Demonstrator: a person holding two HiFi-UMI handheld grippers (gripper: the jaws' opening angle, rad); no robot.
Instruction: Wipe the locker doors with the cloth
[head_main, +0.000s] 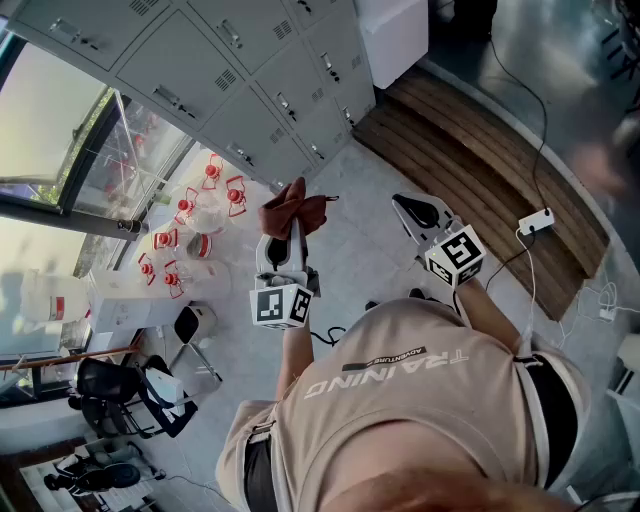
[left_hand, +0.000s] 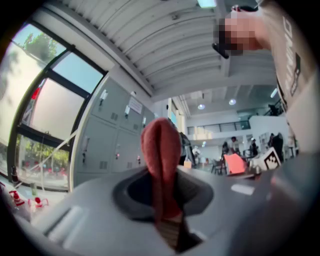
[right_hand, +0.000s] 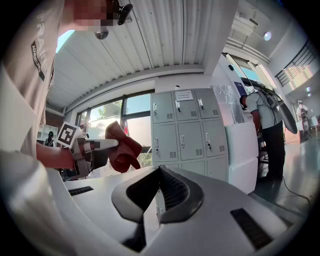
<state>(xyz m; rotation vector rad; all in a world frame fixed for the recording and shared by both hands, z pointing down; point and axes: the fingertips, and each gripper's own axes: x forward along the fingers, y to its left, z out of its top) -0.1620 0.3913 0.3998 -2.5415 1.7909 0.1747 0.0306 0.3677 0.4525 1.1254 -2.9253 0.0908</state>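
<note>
The grey lockers (head_main: 250, 90) run along the wall ahead; they also show in the left gripper view (left_hand: 107, 135) and the right gripper view (right_hand: 185, 130). A red-brown cloth (head_main: 292, 208) is bunched between the jaws of my left gripper (head_main: 285, 238), which is shut on it and held up short of the doors. The cloth (left_hand: 161, 150) sticks up past the left gripper (left_hand: 161, 187). My right gripper (head_main: 420, 212) hangs to the right, shut (right_hand: 159, 170), holding nothing. From there the cloth (right_hand: 122, 147) shows to its left.
Several red fire extinguishers (head_main: 190, 215) stand on the floor left of the lockers, by a window. A white cabinet (head_main: 395, 35) stands at the lockers' right end, beside a wooden platform (head_main: 480, 170). A power strip (head_main: 536, 222) and cable lie there. A person (right_hand: 267, 125) stands by the cabinet.
</note>
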